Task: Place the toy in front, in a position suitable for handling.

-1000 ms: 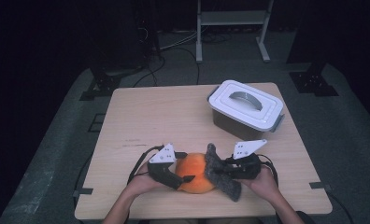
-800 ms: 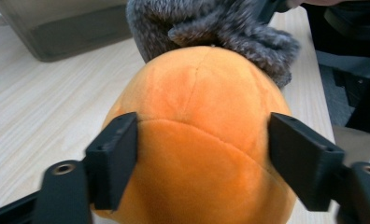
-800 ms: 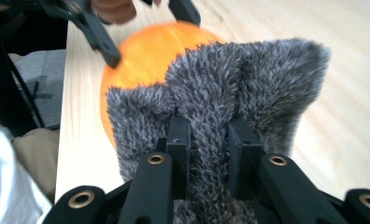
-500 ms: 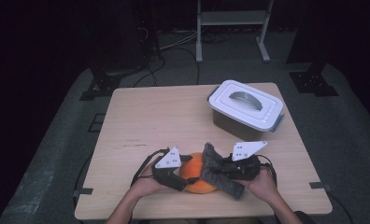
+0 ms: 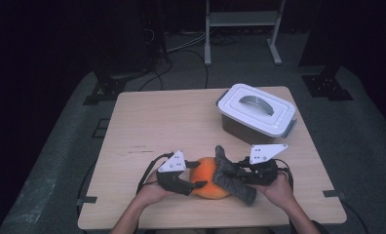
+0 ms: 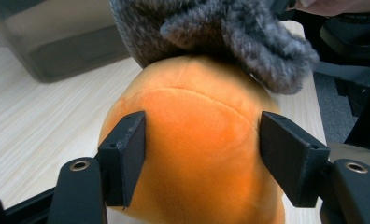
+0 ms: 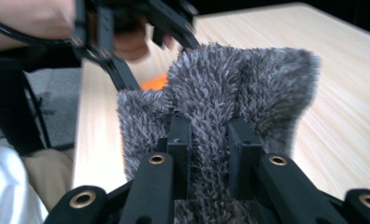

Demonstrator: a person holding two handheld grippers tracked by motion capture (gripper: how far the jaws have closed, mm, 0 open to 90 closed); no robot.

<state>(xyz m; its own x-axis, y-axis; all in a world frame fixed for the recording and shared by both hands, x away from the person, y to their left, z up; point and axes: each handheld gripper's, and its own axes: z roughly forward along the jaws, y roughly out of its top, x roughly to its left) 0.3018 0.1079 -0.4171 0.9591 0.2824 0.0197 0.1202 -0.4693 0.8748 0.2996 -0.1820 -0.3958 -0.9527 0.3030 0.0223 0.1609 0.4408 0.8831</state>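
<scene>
Two grippers work at the table's [image 5: 147, 122] near edge, seen from above: my left gripper [image 5: 197, 185] braces the orange plush ball [image 5: 208, 178], my right gripper [image 5: 234, 171] clamps the grey fuzzy sock [image 5: 230, 176] draped over it. Left gripper view: jaws straddle the ball [image 6: 197, 140], pads touching, sock [image 6: 220, 32] on top. Right gripper view: jaws pinch a sock [image 7: 230, 98] fold. I judge the covering half done; next, pull the sock farther over while holding the ball steady

Orange plush ball [image 6: 197, 154]: soft velour, short matt nap, one stitched seam. Grey cloth [image 7: 239, 93] draped over it at 3 o'clock: shaggy, long fuzzy pile (rough-looking). Tabletop [image 5: 166, 122]: pale wood grain, matt. Box [image 5: 256, 116] at 1 o'clock: smooth plastic, white lid, slight sheen. Tool pads [image 6: 127, 154]: matt black.
</scene>
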